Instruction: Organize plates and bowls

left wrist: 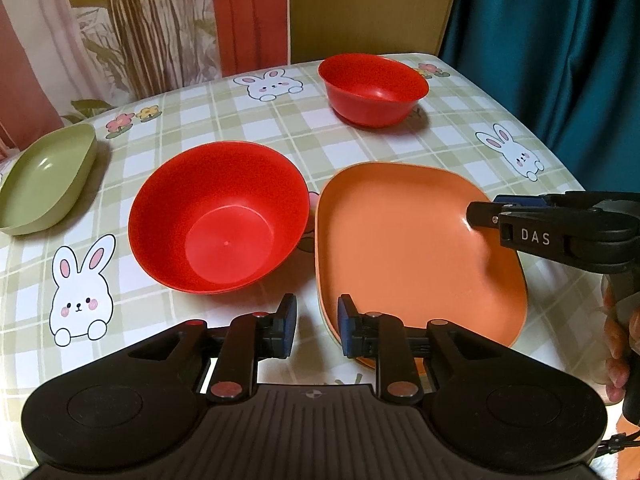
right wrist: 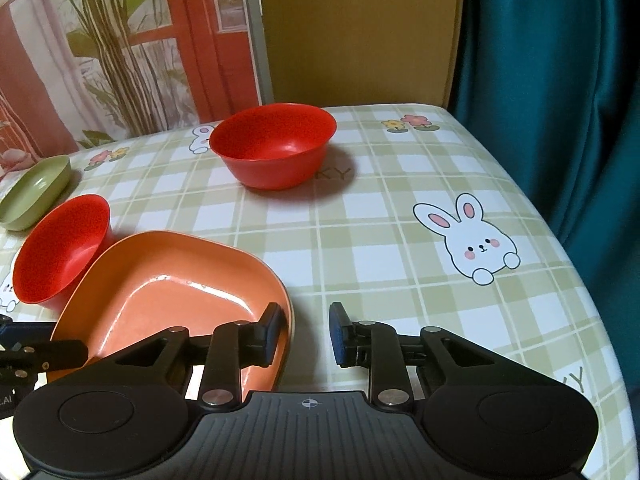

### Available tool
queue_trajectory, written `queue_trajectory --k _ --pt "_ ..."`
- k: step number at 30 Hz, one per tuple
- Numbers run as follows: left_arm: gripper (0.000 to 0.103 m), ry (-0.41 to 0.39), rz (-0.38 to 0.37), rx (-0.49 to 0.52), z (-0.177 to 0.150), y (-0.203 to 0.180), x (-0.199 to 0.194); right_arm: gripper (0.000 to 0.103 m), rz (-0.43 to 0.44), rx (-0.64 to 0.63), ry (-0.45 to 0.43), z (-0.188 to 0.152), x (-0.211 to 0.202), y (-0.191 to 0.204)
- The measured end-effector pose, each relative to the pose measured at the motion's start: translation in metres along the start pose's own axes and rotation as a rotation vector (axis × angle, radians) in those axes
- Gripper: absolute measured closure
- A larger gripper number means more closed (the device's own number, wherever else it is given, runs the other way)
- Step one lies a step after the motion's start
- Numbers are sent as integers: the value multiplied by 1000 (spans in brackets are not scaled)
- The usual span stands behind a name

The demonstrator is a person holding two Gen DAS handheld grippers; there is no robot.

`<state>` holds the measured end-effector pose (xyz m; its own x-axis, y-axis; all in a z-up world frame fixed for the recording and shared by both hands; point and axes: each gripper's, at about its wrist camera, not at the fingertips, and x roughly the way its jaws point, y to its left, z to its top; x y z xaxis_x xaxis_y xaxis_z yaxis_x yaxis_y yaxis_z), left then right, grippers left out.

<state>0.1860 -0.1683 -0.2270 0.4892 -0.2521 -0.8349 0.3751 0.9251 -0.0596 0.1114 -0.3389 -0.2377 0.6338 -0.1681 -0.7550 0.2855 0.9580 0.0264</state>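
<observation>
An orange square plate (left wrist: 404,248) lies near the table's front, also in the right wrist view (right wrist: 168,292). A red bowl (left wrist: 218,216) stands just left of it (right wrist: 60,248). A second red bowl (left wrist: 372,88) stands farther back (right wrist: 276,144). A green plate (left wrist: 44,180) lies at the far left (right wrist: 34,192). My left gripper (left wrist: 318,330) is open and empty, astride the orange plate's near left rim. My right gripper (right wrist: 304,332) is open and empty; its left finger is over the plate's right rim. It also shows at the right of the left wrist view (left wrist: 486,210).
The table (right wrist: 400,216) has a green checked cloth with rabbit prints. Its right edge drops off beside a teal curtain (right wrist: 560,80). A brown chair back (right wrist: 360,28) stands behind the far edge. A plant (left wrist: 132,28) is at the back left.
</observation>
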Motion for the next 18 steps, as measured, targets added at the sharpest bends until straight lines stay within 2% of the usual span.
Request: queue_trajectory --k 4,10,14,18 --pt "72 -2 1 4 -2 0 4 80 -9 -6 -3 1 -1 2" --pt "72 -2 -21 -7 -1 3 1 81 -2 -1 1 2 -2 4" --pt "71 -48 -73 5 2 5 -15 81 54 18 -5 5 -8 5" --pt "71 -113 -91 26 9 12 -37 80 63 16 -29 11 -18 11"
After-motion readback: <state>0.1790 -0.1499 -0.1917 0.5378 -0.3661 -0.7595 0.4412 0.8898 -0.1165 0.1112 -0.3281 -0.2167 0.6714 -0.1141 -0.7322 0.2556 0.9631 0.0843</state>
